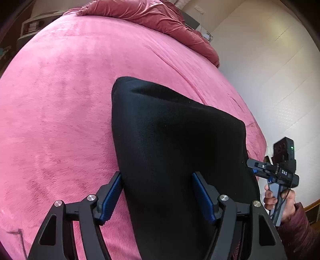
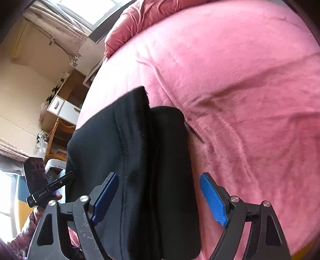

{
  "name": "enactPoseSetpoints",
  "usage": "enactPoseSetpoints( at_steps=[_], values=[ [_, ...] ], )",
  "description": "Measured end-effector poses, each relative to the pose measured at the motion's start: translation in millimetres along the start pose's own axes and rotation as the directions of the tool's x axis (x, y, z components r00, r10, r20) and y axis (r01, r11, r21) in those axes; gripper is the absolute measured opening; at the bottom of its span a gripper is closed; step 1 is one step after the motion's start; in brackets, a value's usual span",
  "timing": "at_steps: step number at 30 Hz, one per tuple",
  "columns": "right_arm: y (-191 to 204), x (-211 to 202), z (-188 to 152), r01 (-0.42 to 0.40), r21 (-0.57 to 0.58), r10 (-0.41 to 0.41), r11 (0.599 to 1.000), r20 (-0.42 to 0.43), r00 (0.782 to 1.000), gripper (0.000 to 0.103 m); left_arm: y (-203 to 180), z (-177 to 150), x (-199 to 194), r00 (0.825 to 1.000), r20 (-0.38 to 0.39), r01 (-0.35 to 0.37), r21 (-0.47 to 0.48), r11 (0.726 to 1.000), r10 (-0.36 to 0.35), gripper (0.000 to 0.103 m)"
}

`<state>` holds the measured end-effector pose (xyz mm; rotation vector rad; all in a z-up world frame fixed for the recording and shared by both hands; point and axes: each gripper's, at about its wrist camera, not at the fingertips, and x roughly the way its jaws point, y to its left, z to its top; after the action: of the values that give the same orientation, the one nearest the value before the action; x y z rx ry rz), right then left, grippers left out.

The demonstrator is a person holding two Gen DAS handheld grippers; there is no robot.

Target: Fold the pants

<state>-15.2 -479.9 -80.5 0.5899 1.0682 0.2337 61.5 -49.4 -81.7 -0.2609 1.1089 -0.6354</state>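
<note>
My left gripper stood wide, its blue pads spread on either side of the black pants without pressing them. The pants lay folded into a thick dark bundle in the lower centre of the left wrist view, resting on the pink blanket. At the right edge of that frame my right hand held the other tool's handle just beside the bundle. In the right wrist view my right gripper was also spread wide, with the stacked layers of cloth and a stitched seam running up between the pads, neither pad touching. A crumpled pink quilt sat along the top of the frame.
</note>
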Motion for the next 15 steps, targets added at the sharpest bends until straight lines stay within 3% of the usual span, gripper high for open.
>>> enactPoseSetpoints(
  at_steps=[6,11,12,13,15],
  values=[
    [-8.5,37.5,-4.2,-0.116,-0.015,0.114,0.993,-0.114,0.987,0.085,12.2,1.7,12.9,0.997,-0.017,0.073,-0.048,0.996,-0.074,0.072],
    [-12.9,50.3,-3.9,-0.152,-0.021,0.149,0.988,-0.116,0.982,0.083,17.2,-0.2,28.0,0.990,-0.044,0.126,-0.106,0.986,-0.131,0.072],
    [-11.5,50.7,-4.8,-0.146,-0.037,0.141,0.989,-0.115,0.983,0.079,17.1,-1.9,28.7,0.989,-0.045,0.136,-0.111,0.985,-0.141,0.072],
    [-10.5,50.7,-6.6,-0.144,-0.050,0.138,0.988,-0.113,0.984,0.068,16.0,-2.8,29.1,0.988,-0.040,0.144,-0.110,0.984,-0.149,0.065],
    [-8.4,51.3,-9.0,-0.137,-0.066,0.129,0.988,-0.117,0.985,0.061,9.6,-7.5,20.5,0.988,-0.025,0.147,-0.095,0.985,-0.150,0.055]
  ],
)
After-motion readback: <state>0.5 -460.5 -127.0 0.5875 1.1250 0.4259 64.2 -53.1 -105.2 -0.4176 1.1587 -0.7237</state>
